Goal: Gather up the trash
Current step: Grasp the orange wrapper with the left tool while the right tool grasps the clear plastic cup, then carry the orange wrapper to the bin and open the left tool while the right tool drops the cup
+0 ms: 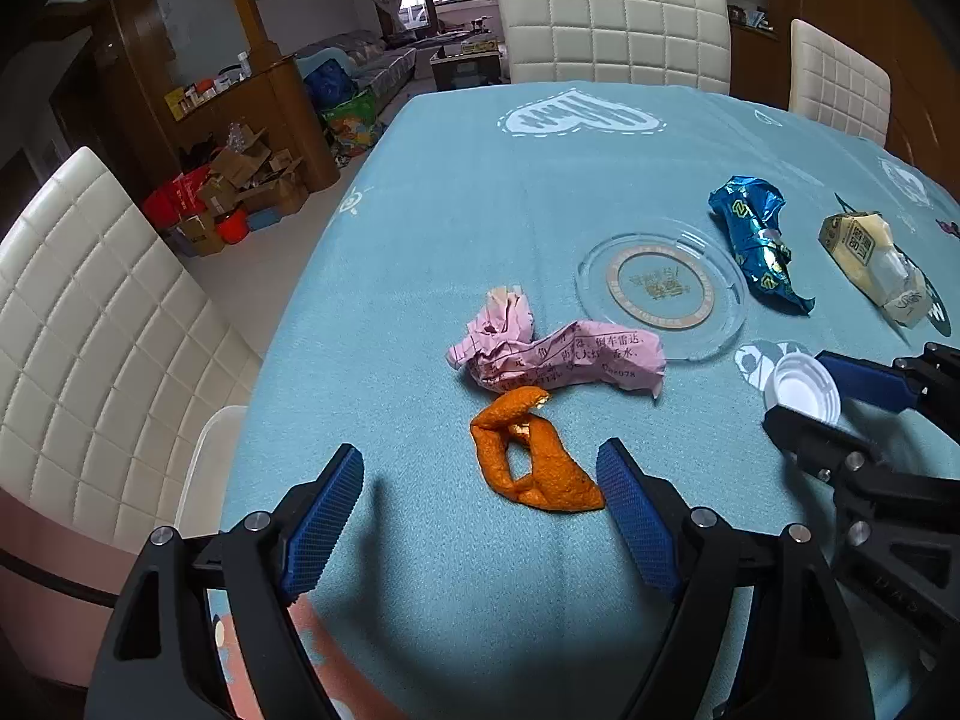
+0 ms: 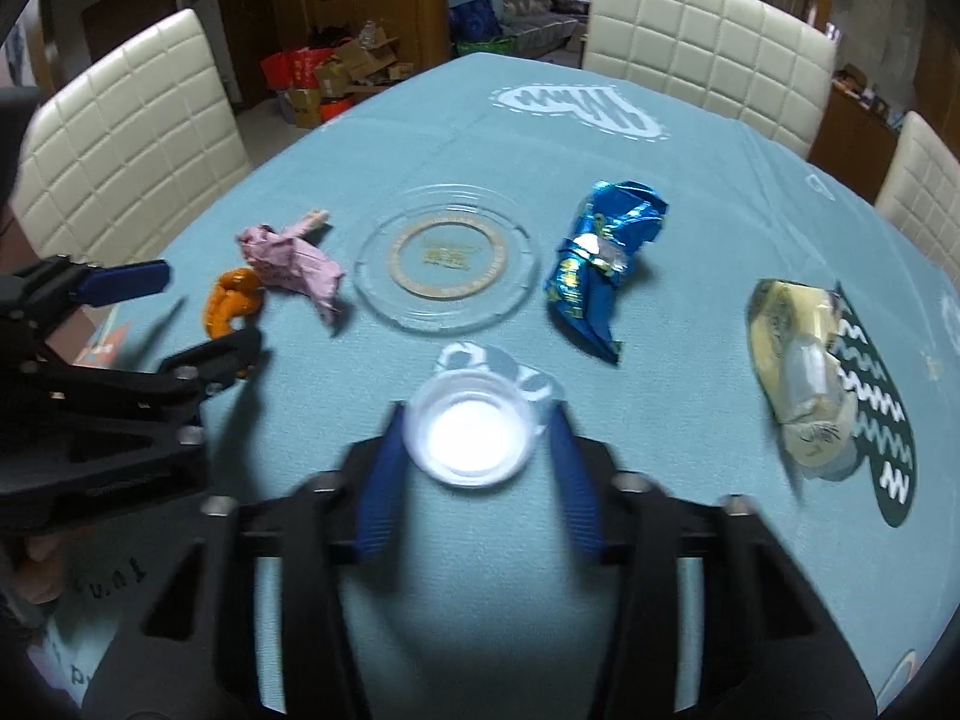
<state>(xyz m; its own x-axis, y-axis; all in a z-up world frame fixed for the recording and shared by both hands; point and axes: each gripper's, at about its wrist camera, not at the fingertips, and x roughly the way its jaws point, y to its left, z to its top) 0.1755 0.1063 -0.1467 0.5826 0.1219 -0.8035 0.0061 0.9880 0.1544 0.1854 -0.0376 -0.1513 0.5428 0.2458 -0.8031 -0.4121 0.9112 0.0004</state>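
Right gripper (image 2: 474, 429) pads closed against a white bottle cap (image 2: 471, 432) just near of the glass ashtray (image 2: 447, 267), left gripper (image 1: 480, 474) spread wide around the orange peel (image 1: 531, 459), touching nothing, pink crumpled paper (image 1: 558, 360) left of the ashtray, blue wrapper (image 2: 600, 264) right.

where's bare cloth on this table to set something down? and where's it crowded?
Free: the far stretch of the tablecloth between the glass dish and the white chairs; also the near strip under both grippers. Crowded: the middle row, with orange peel, pink paper, dish, blue wrapper, yellow wrapper and white cap.
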